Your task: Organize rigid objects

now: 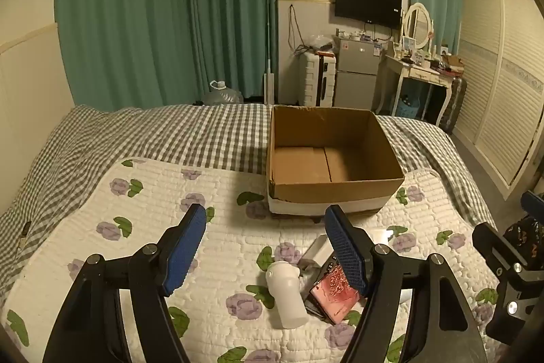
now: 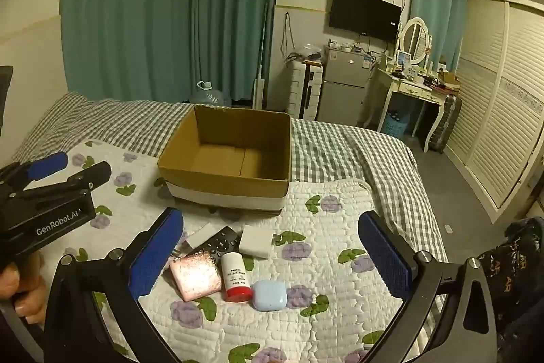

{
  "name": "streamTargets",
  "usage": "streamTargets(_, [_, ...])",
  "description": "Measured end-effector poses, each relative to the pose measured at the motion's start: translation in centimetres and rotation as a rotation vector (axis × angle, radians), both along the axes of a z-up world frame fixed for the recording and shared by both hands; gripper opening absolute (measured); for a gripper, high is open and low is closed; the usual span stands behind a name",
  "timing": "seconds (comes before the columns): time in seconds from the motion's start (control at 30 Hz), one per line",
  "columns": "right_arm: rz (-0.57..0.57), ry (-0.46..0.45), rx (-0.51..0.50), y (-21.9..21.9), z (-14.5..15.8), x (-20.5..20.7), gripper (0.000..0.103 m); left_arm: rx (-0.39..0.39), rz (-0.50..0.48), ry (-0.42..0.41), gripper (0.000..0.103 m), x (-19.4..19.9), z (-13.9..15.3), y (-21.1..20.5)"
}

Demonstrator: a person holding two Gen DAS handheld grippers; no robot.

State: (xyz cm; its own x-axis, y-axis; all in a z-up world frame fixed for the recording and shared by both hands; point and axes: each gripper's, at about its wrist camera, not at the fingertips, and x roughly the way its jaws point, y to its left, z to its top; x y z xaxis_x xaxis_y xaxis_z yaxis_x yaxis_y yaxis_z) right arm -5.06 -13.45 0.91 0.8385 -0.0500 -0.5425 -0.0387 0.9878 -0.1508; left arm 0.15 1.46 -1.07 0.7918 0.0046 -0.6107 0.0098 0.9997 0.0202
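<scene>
An open, empty cardboard box (image 1: 335, 189) (image 2: 224, 181) stands on the floral quilt. In front of it lie small objects: a white bottle with a red cap (image 2: 235, 276) (image 1: 285, 293), a pink glittery case (image 2: 196, 276) (image 1: 336, 295), a black remote (image 2: 217, 242), a white square adapter (image 2: 256, 241), a white block (image 2: 200, 235) and a light blue earbud case (image 2: 269, 295). My left gripper (image 1: 265, 220) is open and empty, hovering above the objects. My right gripper (image 2: 270, 228) is open and empty above the same pile. The left gripper also shows in the right wrist view (image 2: 68, 165).
The floral quilt (image 1: 163, 193) lies over a grey checked bedspread (image 1: 153, 128). Beyond the bed stand green curtains, a water jug (image 1: 221, 94), a small fridge (image 1: 357, 70), a dressing table (image 1: 421, 70) and a white wardrobe (image 1: 503, 91).
</scene>
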Motion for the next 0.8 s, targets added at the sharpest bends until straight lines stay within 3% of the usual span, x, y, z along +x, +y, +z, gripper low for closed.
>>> streamTargets(0.17, [-0.015,0.008,-0.002,-2.6,0.0,0.7,0.103,0.000,0.004,-0.010,0.075,-0.2,-0.2,-0.2])
streamTargets(0.8, [-0.021,-0.004,-0.005,-3.5,-0.3,0.1,0.103,-0.019,0.007,0.003,0.075,0.1,-0.8,-0.1])
